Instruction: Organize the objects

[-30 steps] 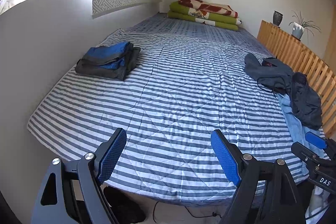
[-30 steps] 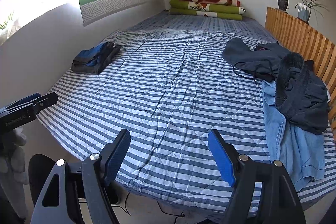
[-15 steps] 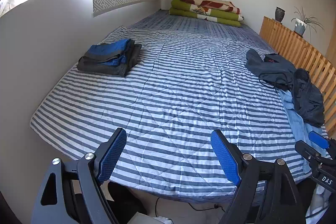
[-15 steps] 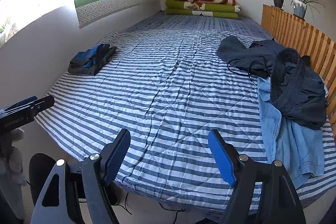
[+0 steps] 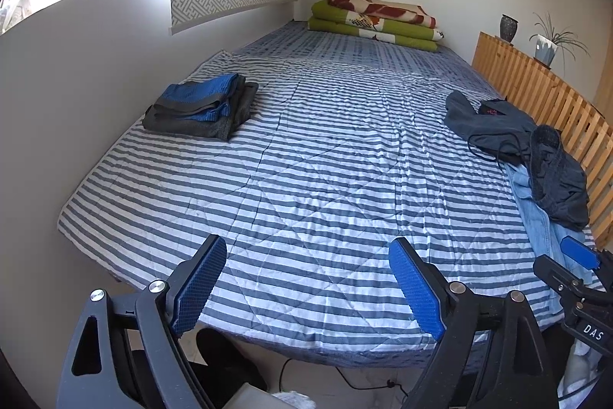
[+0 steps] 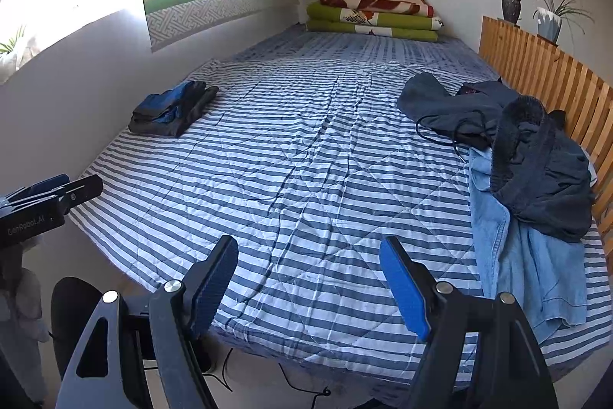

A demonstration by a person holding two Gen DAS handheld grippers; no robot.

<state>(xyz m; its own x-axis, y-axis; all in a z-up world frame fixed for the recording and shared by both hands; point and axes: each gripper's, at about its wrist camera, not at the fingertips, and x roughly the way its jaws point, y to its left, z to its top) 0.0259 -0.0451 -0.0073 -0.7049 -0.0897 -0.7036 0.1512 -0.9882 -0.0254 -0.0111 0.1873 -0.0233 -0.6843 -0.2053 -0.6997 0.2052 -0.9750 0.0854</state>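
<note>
A striped blue and white quilt (image 5: 325, 160) covers the bed. A folded stack of blue and grey clothes (image 5: 199, 106) (image 6: 170, 108) lies near the left wall. On the right, a loose pile of dark clothes (image 5: 509, 137) (image 6: 536, 156) rests partly on a light blue denim garment (image 6: 528, 255). My left gripper (image 5: 306, 244) hovers over the bed's near edge, its jaws opening with nothing between them. My right gripper (image 6: 306, 244) is open and empty over the same edge, just left of the denim. Each gripper shows at the side of the other's view.
Folded green and red blankets (image 5: 375, 22) sit at the far end of the bed. A wooden slatted rail (image 5: 536, 91) runs along the right side, with a vase and a potted plant (image 6: 551, 18) on top. A wall hanging is on the left. Cables lie on the floor below.
Both views have drifted a little, showing slightly more floor under the bed's edge. The left jaws stand a touch wider. Nothing on the bed has moved.
</note>
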